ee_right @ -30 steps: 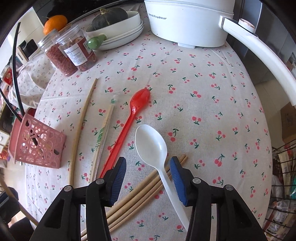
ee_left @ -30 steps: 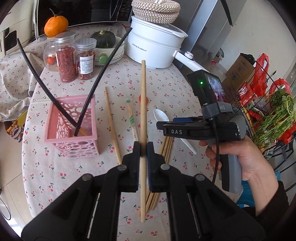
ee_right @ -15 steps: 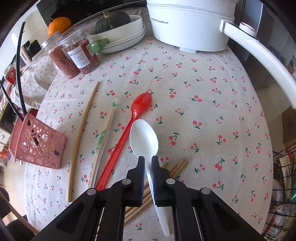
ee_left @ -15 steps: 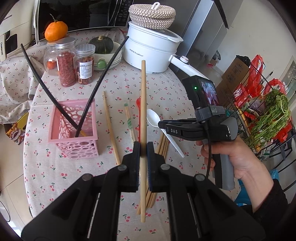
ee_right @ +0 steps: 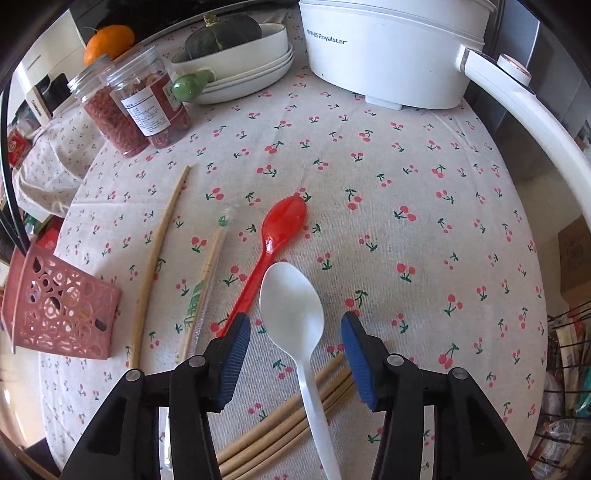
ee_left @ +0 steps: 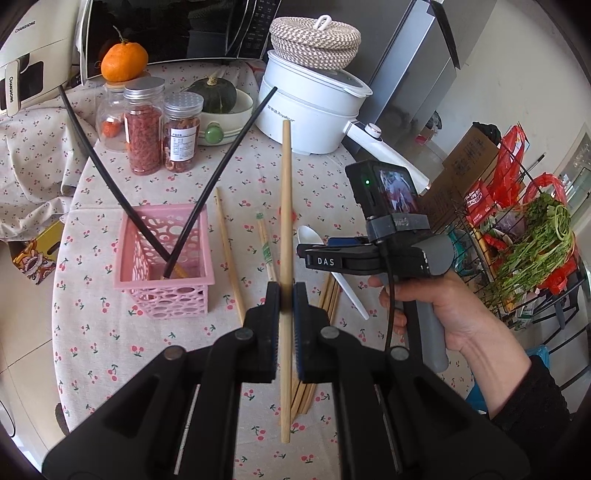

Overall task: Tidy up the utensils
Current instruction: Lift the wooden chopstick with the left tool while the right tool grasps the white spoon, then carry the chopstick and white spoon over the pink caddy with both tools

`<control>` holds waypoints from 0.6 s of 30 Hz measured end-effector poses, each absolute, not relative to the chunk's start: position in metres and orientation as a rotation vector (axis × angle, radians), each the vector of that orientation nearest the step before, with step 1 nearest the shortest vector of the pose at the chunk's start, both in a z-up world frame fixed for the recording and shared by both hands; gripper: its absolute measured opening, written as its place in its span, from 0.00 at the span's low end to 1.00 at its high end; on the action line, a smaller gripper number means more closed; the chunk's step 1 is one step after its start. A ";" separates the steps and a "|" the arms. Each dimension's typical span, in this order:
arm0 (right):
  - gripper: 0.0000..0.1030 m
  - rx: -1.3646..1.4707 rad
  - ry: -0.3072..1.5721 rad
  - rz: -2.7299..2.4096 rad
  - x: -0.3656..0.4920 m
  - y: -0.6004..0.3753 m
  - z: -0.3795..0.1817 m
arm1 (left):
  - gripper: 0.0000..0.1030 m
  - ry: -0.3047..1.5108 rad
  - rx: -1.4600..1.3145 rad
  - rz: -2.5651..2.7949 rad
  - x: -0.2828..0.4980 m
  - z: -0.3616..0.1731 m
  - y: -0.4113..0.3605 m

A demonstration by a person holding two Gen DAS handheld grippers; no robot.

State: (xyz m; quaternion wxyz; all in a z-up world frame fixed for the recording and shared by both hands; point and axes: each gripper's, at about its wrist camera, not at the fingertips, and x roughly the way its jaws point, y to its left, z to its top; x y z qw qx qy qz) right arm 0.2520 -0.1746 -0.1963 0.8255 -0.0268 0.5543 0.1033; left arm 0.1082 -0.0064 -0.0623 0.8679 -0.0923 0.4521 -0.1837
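Note:
My left gripper (ee_left: 284,291) is shut on a long wooden chopstick (ee_left: 285,206), held above the table to the right of the pink basket (ee_left: 162,258). Two black chopsticks (ee_left: 221,158) lean out of that basket. My right gripper (ee_right: 295,325) points down over the cloth. Its jaws are opening, and the white spoon (ee_right: 291,302) lies between them with neither blue pad touching it. The spoon's handle rests across a bundle of wooden chopsticks (ee_right: 280,435). A red spoon (ee_right: 284,218), a paper-wrapped pair (ee_right: 207,280) and a single wooden chopstick (ee_right: 155,266) lie to the left.
At the back of the table stand a white electric pot (ee_right: 388,55), stacked white bowls holding a green squash (ee_right: 229,33), two jars (ee_right: 140,107) and an orange (ee_left: 123,62). A wire rack with greens (ee_left: 535,243) stands off the table's right edge.
My right gripper went from open to shut on the white spoon's neck, and now stands open again; the spoon sits centred between the jaws. The left gripper kept its grip and barely moved.

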 end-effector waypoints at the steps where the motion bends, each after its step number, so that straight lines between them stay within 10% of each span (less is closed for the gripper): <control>1: 0.35 -0.061 1.178 0.222 0.253 -0.173 -0.198 | 0.08 0.946 -0.196 -0.382 0.109 -0.062 -0.005; 18: 0.34 0.118 0.741 0.303 0.186 -0.179 -0.085 | 0.08 0.499 -0.262 -0.272 0.095 0.003 0.039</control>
